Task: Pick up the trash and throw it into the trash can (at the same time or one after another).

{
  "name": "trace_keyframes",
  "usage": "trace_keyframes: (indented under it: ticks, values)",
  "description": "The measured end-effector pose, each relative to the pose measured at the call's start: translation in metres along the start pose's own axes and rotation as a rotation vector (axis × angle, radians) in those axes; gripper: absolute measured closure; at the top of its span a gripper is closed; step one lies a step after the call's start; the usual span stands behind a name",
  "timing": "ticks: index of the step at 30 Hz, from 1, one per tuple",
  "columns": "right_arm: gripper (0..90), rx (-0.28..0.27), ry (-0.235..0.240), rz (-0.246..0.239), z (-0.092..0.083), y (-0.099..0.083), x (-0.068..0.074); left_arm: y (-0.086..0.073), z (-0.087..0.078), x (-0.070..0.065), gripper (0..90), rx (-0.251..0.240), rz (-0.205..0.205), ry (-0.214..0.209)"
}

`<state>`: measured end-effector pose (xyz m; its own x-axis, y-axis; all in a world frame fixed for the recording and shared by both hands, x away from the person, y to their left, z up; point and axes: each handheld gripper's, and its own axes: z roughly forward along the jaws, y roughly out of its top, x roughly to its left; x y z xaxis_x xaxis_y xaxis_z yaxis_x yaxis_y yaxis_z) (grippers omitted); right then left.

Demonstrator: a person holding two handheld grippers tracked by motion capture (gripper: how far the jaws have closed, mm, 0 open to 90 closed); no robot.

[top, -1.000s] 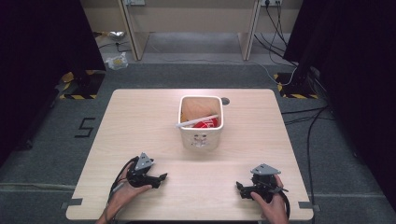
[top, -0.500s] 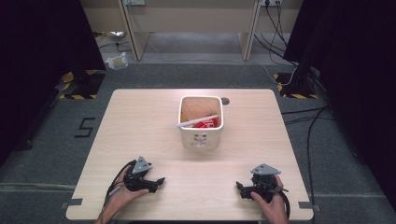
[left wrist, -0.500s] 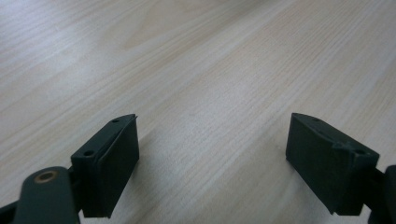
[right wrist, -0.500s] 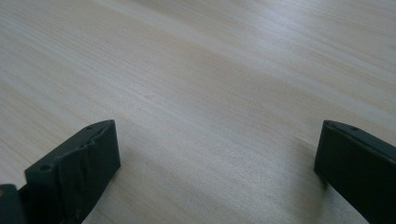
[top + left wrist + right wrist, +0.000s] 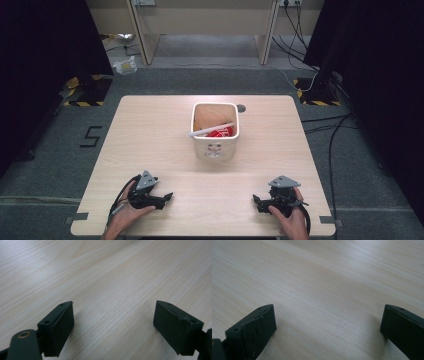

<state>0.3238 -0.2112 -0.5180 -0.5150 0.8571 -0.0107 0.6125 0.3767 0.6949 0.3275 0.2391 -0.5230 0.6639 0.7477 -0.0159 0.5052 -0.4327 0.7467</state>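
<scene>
Both jaw pairs are spread wide with nothing gripped: left gripper, right gripper. The white bin sits well beyond the fingertips; its thin wall could be tipped by a careless reach.

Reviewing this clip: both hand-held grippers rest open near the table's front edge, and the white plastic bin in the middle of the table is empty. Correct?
Not quite. The white plastic bin is not empty: the high view shows a red item and a white stick-like piece inside. Both the left hand-held gripper and right hand-held gripper do rest open.

2 claws, 1 white bin, 1 table.
</scene>
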Motion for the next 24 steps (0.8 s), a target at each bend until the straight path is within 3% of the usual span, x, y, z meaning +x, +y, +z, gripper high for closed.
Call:
trace_keyframes:
  ticks: [24]
  values:
    - [0.4, 0.000, 0.000, 0.000, 0.0000, 0.0000, 0.0000, -0.0048, -0.0049, -0.0020, 14.6, 0.004, -0.018, 0.018]
